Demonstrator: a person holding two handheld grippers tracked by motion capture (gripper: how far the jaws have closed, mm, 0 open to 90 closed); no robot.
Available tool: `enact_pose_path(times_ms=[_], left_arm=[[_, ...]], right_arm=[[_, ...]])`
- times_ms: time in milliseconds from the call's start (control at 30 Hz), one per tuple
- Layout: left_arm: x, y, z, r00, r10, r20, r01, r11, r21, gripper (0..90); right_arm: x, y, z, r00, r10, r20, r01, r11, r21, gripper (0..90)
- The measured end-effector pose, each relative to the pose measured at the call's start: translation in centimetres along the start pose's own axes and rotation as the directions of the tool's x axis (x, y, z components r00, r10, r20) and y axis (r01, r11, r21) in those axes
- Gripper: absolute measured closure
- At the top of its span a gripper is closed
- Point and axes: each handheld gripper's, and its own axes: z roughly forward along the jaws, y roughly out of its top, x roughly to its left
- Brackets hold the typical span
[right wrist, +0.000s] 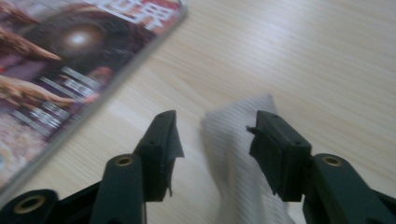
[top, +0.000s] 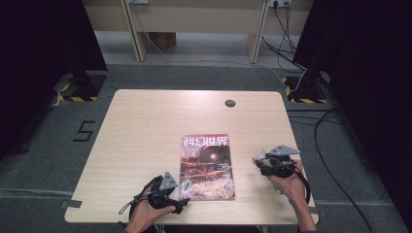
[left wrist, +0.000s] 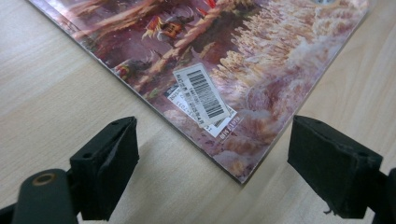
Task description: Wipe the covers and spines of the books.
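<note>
A magazine (top: pixel 208 167) with a reddish cover lies flat on the wooden table (top: pixel 141 126), near the front edge. My left gripper (top: pixel 180 195) rests at the magazine's near left corner (left wrist: pixel 233 168). Its jaws stand wide apart on either side of that corner without touching it, and a barcode sticker (left wrist: pixel 203 95) sits just beyond. My right gripper (top: pixel 257 160) is to the right of the magazine (right wrist: pixel 51 60). Its jaws (right wrist: pixel 215 135) are apart, with a blurred pale ribbed strip (right wrist: pixel 233 140) between them. A gap shows between the strip and the left pad.
A round dark grommet (top: pixel 230 103) sits in the table's far edge area. Cables (top: pixel 335 160) trail over the grey floor to the right. Desk legs (top: pixel 136 34) and black curtains stand behind the table.
</note>
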Motion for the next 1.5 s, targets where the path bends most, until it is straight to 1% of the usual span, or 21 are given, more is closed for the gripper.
enact_pose_path(times_ms=[67,133,167,267,433,567,600,667,733,767,867,967,1000,1067,1133,1200,1267,1333,1367,1433,1500], left_arm=[[-0.1,0.1,0.2,0.9999,0.01,-0.006,-0.01,0.9999,0.004,15.6],[-0.2,0.0,0.3,0.9998,0.018,-0.008,-0.018,0.9998,0.01,15.6],[-0.2,0.0,0.3,0.9998,0.021,-0.007,-0.021,0.9997,0.011,15.6],[-0.2,0.1,0.5,0.9998,0.019,-0.012,-0.019,0.9997,0.016,15.7],[0.1,0.1,0.5,0.9996,0.014,-0.025,-0.014,0.9998,0.018,16.3],[0.2,0.2,0.6,0.9996,0.008,-0.027,-0.008,0.9998,0.017,15.8],[0.2,0.2,0.6,0.9996,0.009,-0.026,-0.009,0.9998,0.018,15.7],[0.2,0.1,0.5,0.9995,0.013,-0.029,-0.012,0.9997,0.019,15.8],[0.3,0.2,0.5,0.9995,0.012,-0.028,-0.012,0.9997,0.022,16.2],[0.4,0.1,0.5,0.9996,0.009,-0.026,-0.009,0.9997,0.022,15.9],[0.3,0.1,0.5,0.9996,0.007,-0.029,-0.007,0.9998,0.02,15.5],[0.4,0.1,0.5,0.9997,0.001,-0.026,-0.001,0.9998,0.02,14.9],[0.4,0.1,0.5,0.9996,-0.002,-0.027,0.002,0.9998,0.02,14.8],[0.4,0.1,0.5,0.9996,-0.001,-0.027,0.002,0.9998,0.019,15.2],[0.5,0.1,0.5,0.9997,-0.001,-0.025,0.001,0.9998,0.021,15.1],[0.5,0.1,0.4,0.9997,-0.003,-0.025,0.003,0.9998,0.019,15.2],[0.6,0.1,0.4,0.9997,-0.005,-0.025,0.005,0.9998,0.02,15.3],[0.6,0.0,0.5,0.9996,-0.009,-0.028,0.01,0.9996,0.025,14.3],[0.6,0.0,0.5,0.9995,-0.01,-0.03,0.01,0.9996,0.025,14.2],[0.6,0.1,0.4,0.9995,-0.005,-0.032,0.006,0.9997,0.025,14.4],[0.6,0.1,0.5,0.9995,-0.009,-0.029,0.009,0.9996,0.026,14.2]], right_arm=[[1.0,0.8,0.2,0.9992,-0.023,-0.031,0.023,1.0,-0.011,47.0],[1.6,1.6,0.6,0.9982,-0.026,-0.053,0.025,0.999,-0.024,46.6],[1.9,2.1,0.8,0.9973,-0.037,-0.063,0.036,0.999,-0.028,46.6],[2.8,3.4,1.8,0.9953,-0.06,-0.076,0.057,0.998,-0.037,46.6],[4.4,5.3,4.3,0.9912,-0.069,-0.113,0.066,0.997,-0.028,45.0],[5.5,7.0,6.6,0.9874,-0.088,-0.131,0.087,0.996,-0.013,43.0],[5.8,7.5,7.2,0.9868,-0.084,-0.139,0.083,0.996,-0.01,42.4],[6.2,8.5,8.4,0.9838,-0.088,-0.156,0.091,0.996,0.007,41.5],[6.6,9.4,9.6,0.9851,-0.081,-0.152,0.085,0.996,0.024,39.1],[6.7,9.7,10.2,0.9864,-0.074,-0.147,0.079,0.997,0.028,37.2],[6.9,10.6,11.8,0.9857,-0.044,-0.163,0.054,0.997,0.053,36.7],[6.8,11.6,13.1,0.9846,-0.032,-0.172,0.041,0.998,0.048,35.0],[6.8,11.8,13.4,0.9858,-0.027,-0.166,0.035,0.998,0.043,35.0],[6.9,12.5,14.0,0.9867,-0.027,-0.16,0.036,0.998,0.059,34.0],[6.9,13.0,14.5,0.9887,-0.036,-0.146,0.044,0.998,0.05,34.3],[7.0,13.2,15.0,0.9864,-0.026,-0.162,0.035,0.998,0.054,34.2],[7.2,13.2,15.6,0.9869,-0.037,-0.157,0.049,0.996,0.075,33.6],[7.3,13.2,16.2,0.9867,-0.038,-0.158,0.051,0.995,0.084,33.6],[7.4,13.2,16.5,0.9872,-0.031,-0.157,0.045,0.995,0.09,33.5],[7.4,13.2,17.0,0.9901,-0.038,-0.135,0.053,0.992,0.111,32.9],[7.4,13.1,17.5,0.9891,-0.02,-0.146,0.035,0.994,0.104,33.0]])
